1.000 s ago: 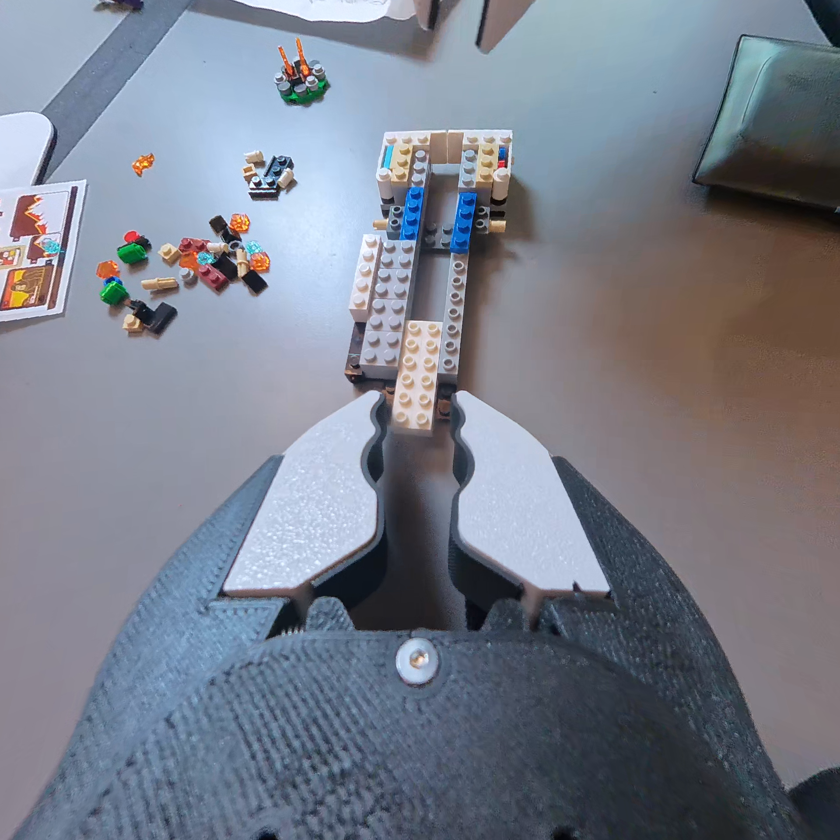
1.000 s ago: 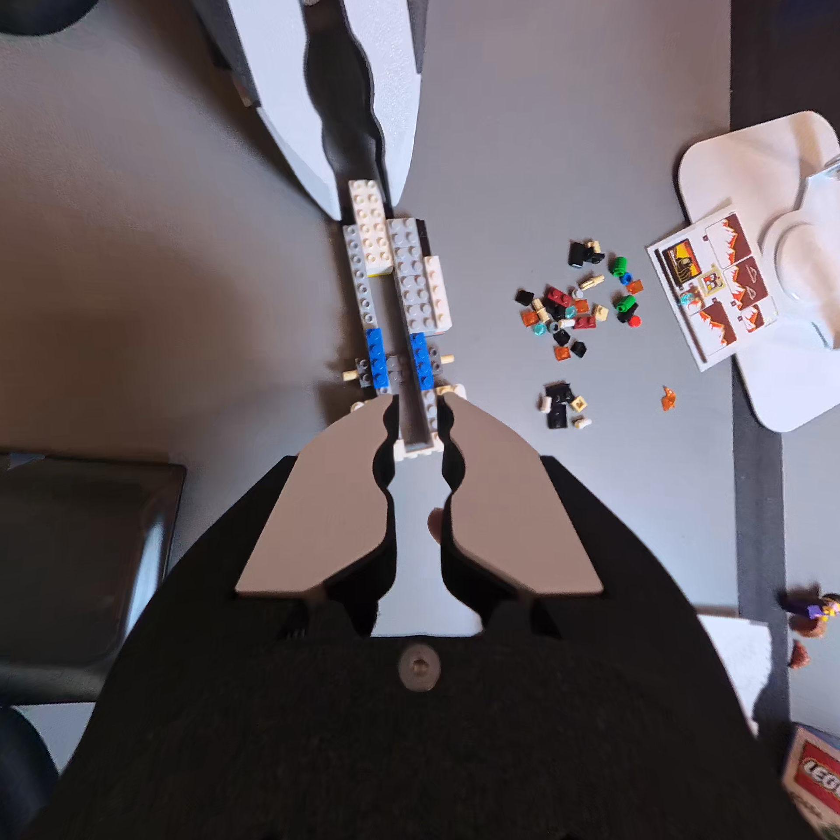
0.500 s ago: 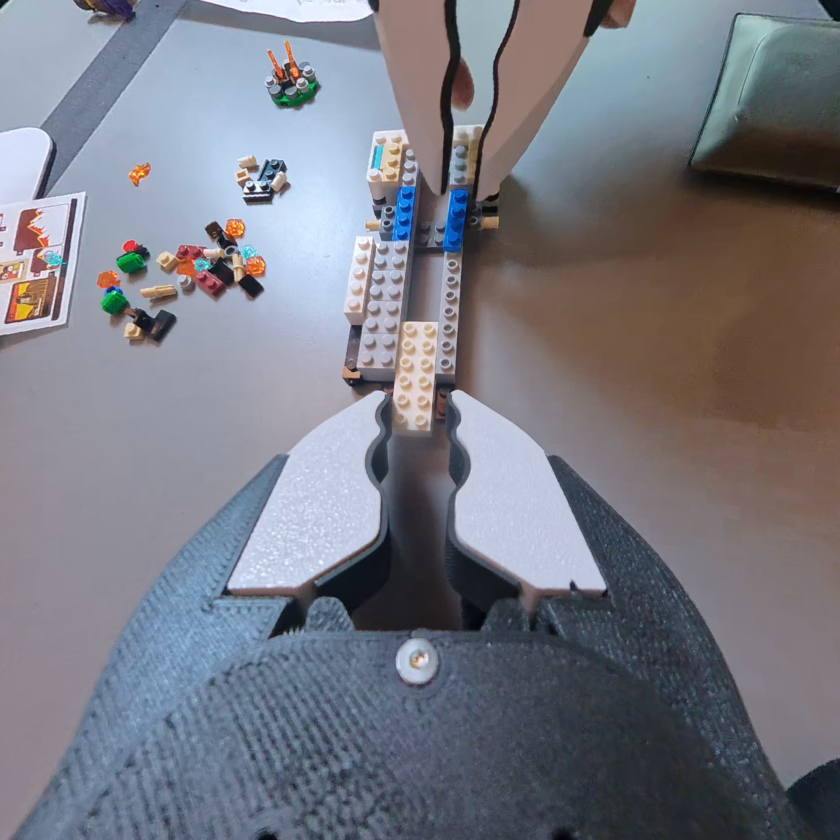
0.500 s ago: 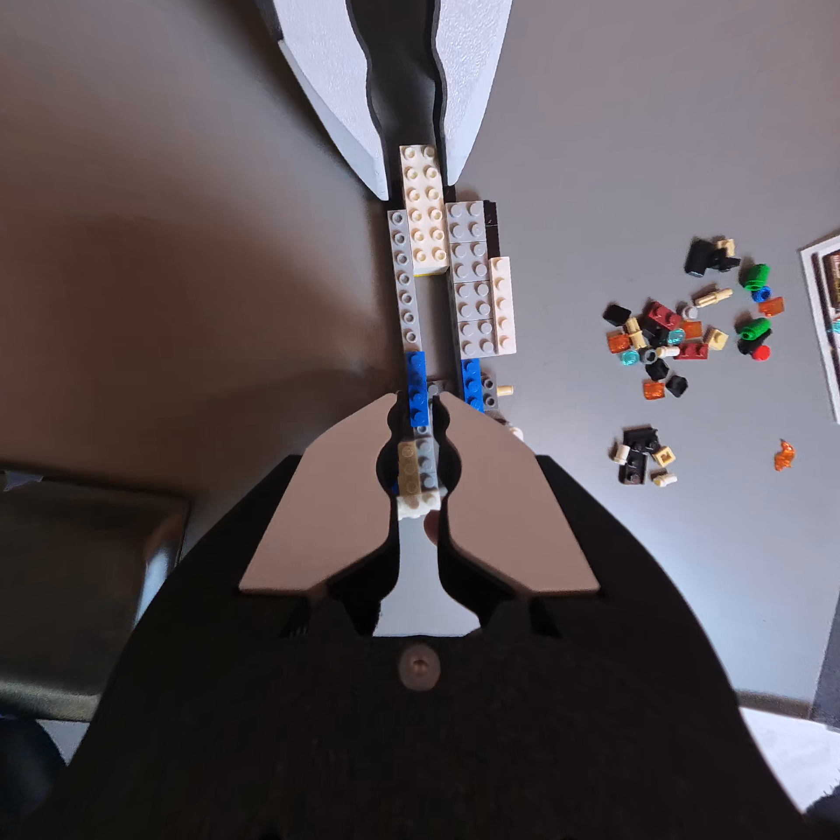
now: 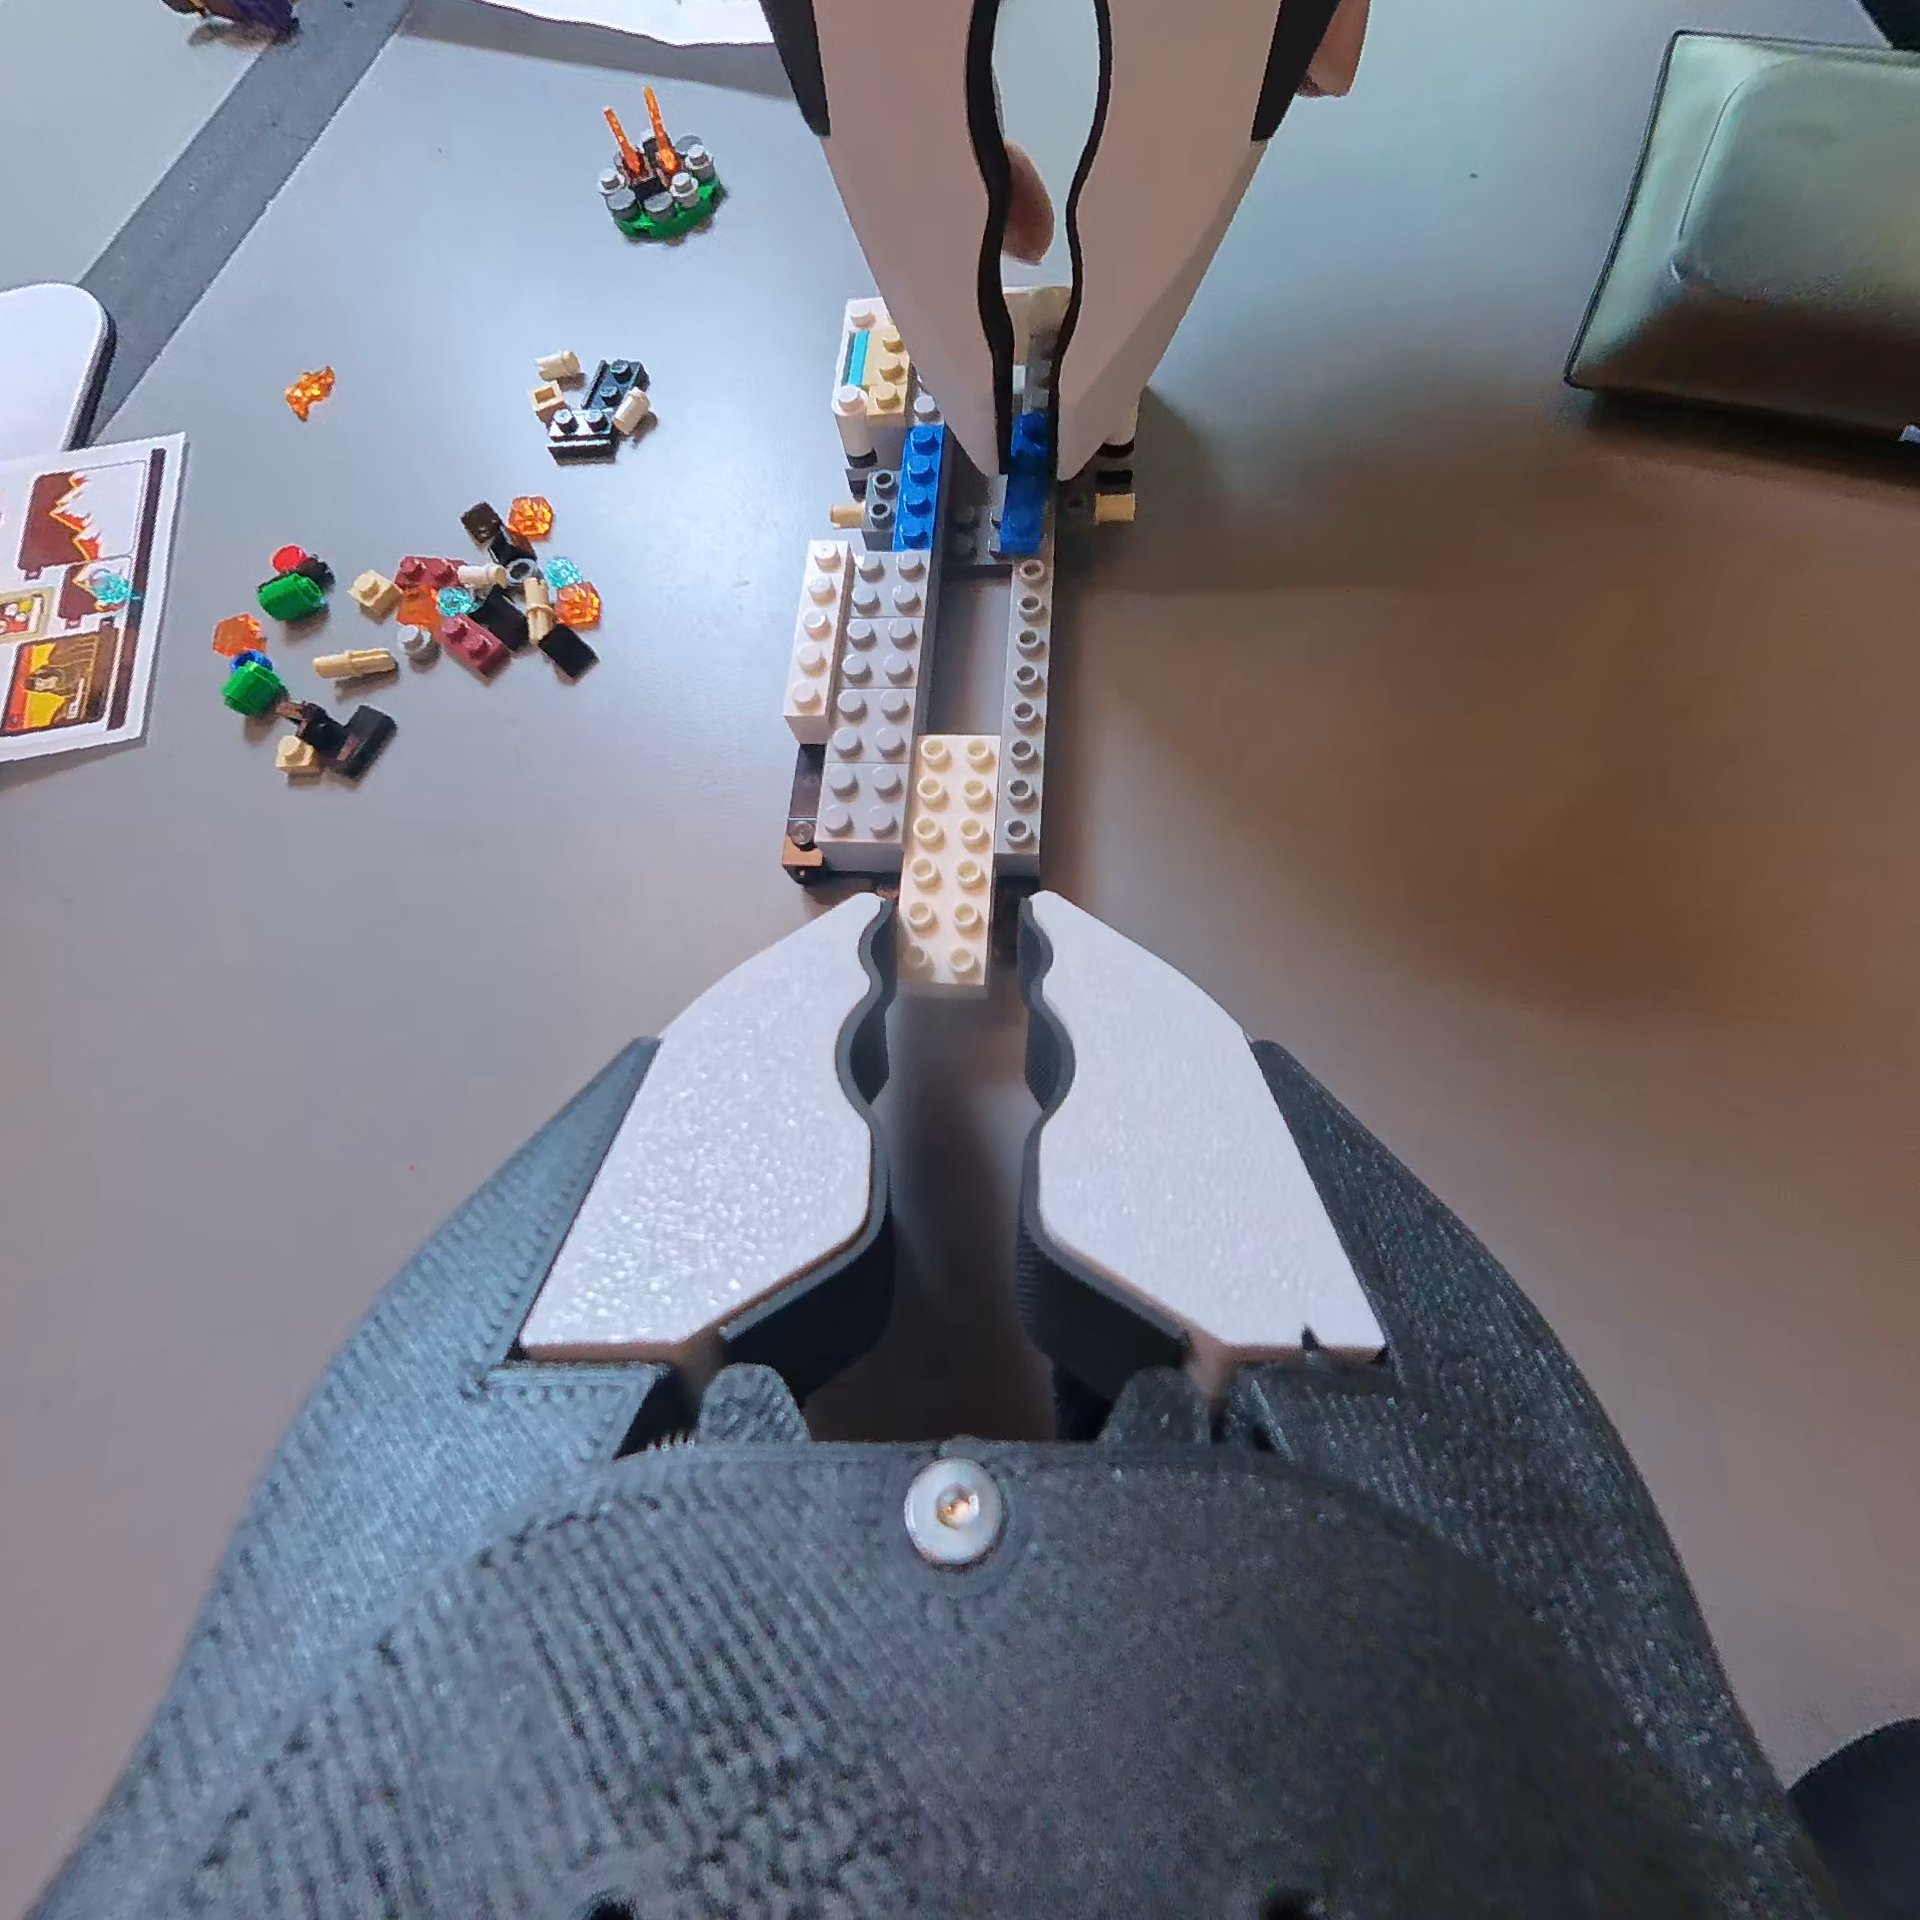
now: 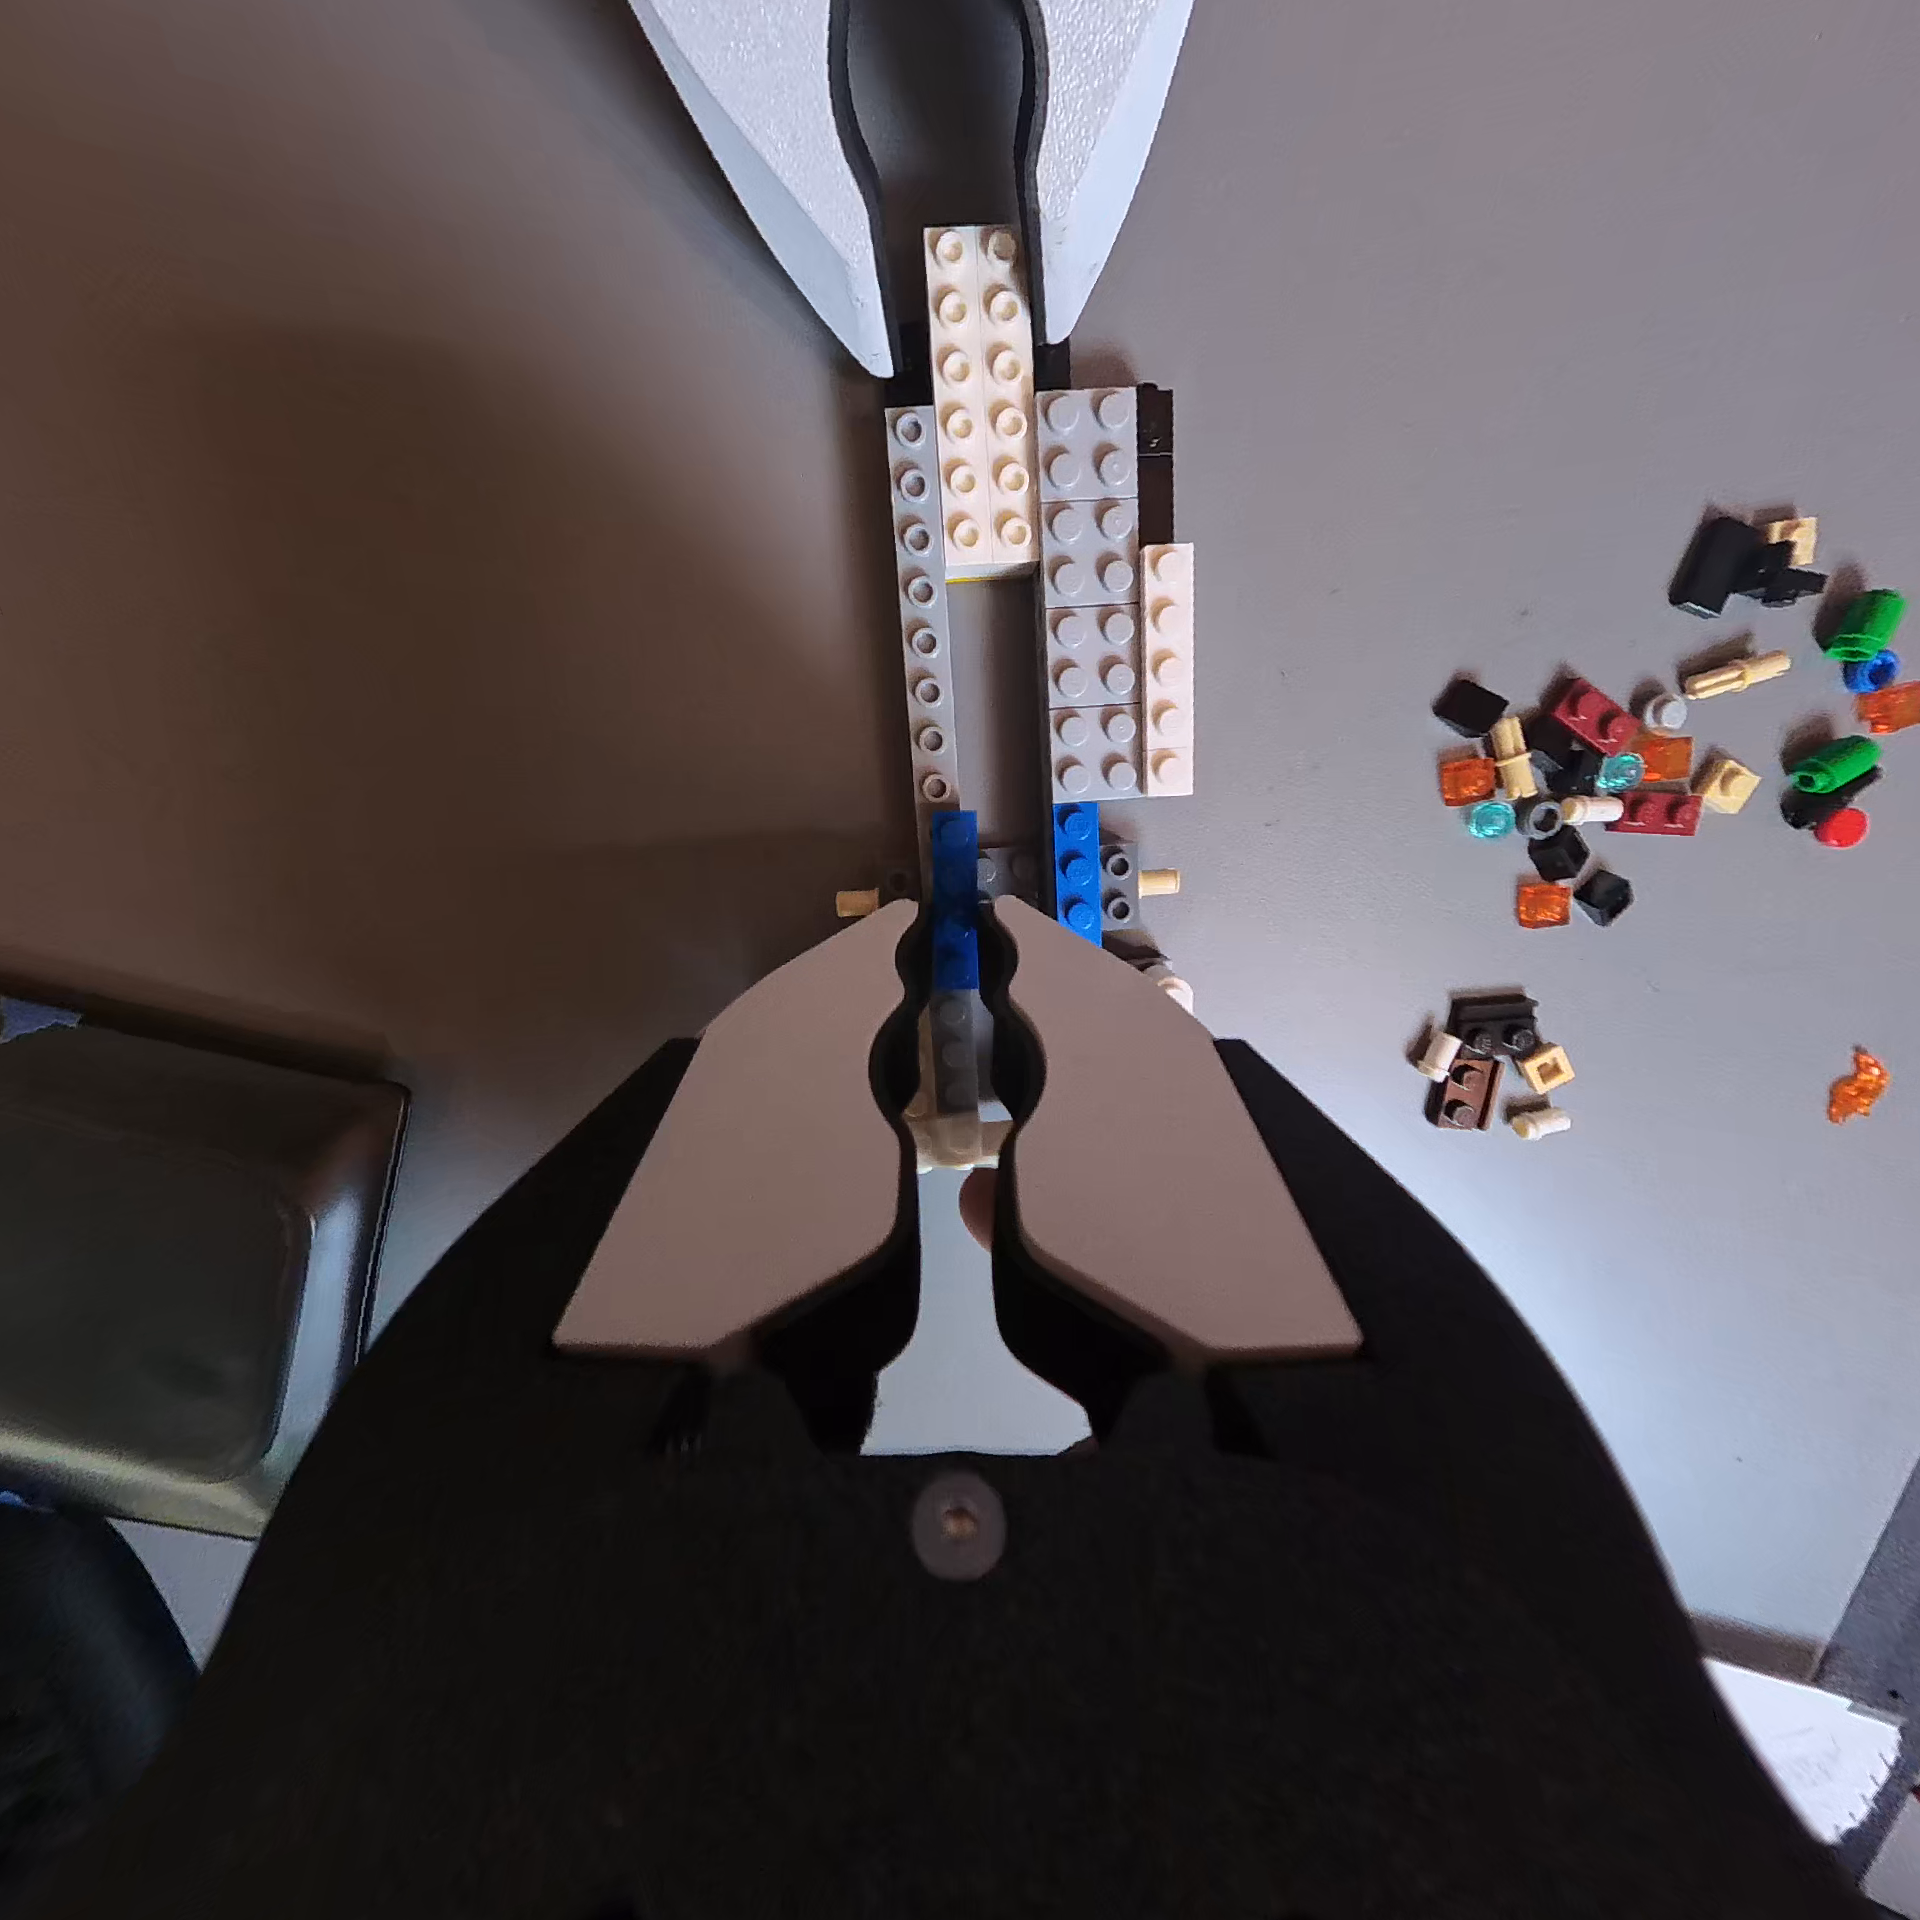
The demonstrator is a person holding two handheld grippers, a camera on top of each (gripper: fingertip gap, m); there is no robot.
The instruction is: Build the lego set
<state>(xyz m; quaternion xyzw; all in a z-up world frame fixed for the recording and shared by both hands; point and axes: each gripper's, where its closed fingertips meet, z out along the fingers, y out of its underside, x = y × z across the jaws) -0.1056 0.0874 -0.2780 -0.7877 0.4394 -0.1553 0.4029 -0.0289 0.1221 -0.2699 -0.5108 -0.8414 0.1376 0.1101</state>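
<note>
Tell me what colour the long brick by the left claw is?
Cream, or pale tan brick; the left wrist view shows it best.

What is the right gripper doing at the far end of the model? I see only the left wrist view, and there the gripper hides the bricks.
Observer: The right gripper straddles one blue plate, with one tip on each side of it.
Operator: What lies behind that plate?
Observer: A grey piece, then a tan piece, both in the gap between the fingers.
Operator: Where is the second blue one?
Observer: The other blue plate lies outside the jaws, on the side of the loose pieces. Its near end runs under one finger.
</note>
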